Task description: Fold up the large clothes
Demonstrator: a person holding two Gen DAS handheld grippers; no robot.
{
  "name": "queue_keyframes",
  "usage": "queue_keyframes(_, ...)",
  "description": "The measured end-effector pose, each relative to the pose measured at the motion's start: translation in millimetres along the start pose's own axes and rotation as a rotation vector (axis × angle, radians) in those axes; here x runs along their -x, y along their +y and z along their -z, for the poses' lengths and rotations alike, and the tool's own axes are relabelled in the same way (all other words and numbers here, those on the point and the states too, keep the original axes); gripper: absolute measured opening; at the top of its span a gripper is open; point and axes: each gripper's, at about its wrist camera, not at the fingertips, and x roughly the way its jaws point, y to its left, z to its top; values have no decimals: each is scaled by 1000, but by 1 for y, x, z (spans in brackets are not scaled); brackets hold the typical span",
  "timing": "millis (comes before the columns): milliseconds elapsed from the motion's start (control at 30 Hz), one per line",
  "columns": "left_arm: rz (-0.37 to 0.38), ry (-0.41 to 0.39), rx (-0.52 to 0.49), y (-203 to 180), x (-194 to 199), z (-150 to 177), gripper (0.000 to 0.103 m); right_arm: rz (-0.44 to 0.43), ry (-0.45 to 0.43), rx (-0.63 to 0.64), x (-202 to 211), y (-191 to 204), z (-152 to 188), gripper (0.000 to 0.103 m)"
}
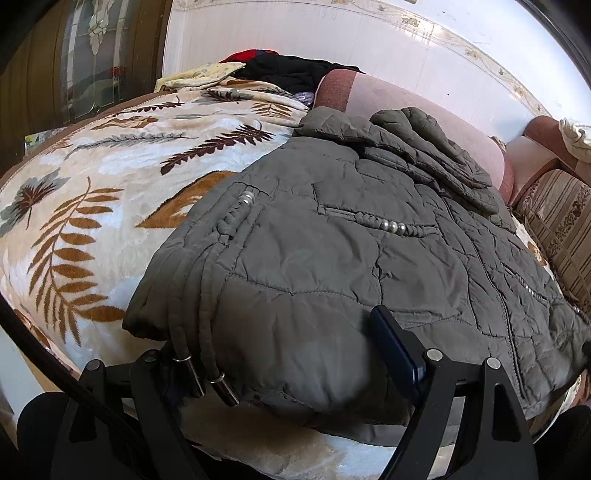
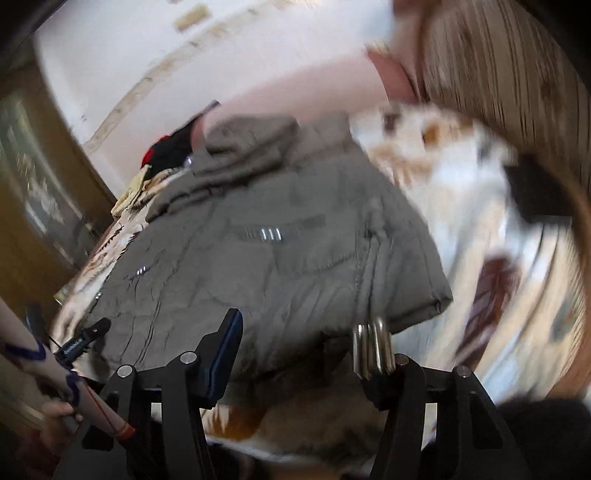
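A: Grippers? Left gripper and right gripper, fingers spread, gripping nothing, at jacket hem.

B: Jacket where?

A: Mid-frame on blanket, probably flat for folding.

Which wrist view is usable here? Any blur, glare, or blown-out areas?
Left wrist: sharp; quilted grey-green padded jacket and leaf-print fleece blanket read clearly, white wall overexposed top right, strong fisheye bending. Right wrist: heavy motion blur, worst at right over the blanket; jacket seams smeared, metal cord ends streaked.
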Motion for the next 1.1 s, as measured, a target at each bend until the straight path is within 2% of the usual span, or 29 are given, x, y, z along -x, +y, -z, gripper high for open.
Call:
queue_keyframes(67, 1, 2, 2, 0, 0, 0, 84, -12, 16, -61, -7, -8, -9, 64)
queue_keyframes(200, -1, 7, -1, 0, 0, 1, 84, -82, 121, -286, -39, -43, -6, 63)
queue_keyframes(233, -4, 8, -5, 0, 0, 1, 84, -91, 141, -307, -44, -47, -1, 57)
queue_keyframes(267, -4, 8, -7, 0, 0, 1, 84, -96, 159, -318, -48, -49, 2, 38)
queue_keyframes(300, -5, 7, -9, 0, 0, 1, 84, -97, 172, -325, -50, -49, 3, 32)
queue_keyframes(400, -23, -1, -25, -3, 0, 2, 79, -79, 145, -284, -45, -42, 4, 26)
queue_keyframes(500, -52, -1, -52, -7, -3, 2, 78, -2, 145, -174, -48, -27, 6, 26)
queue_keyframes(600, -90, 0, -88, -13, -6, 4, 78, 31, 170, -141, -56, -26, 10, 28)
queue_keyframes(733, -109, 10, -111, -15, -10, 5, 79, 63, 150, -92, -57, -20, 11, 29)
queue_keyframes(933, -134, 15, -111, -18, -15, 3, 83, 69, 144, -83, -59, -19, 11, 32)
queue_keyframes(1100, -178, -1, -149, -25, -14, 5, 83, 65, 155, -80, -59, -17, 12, 38)
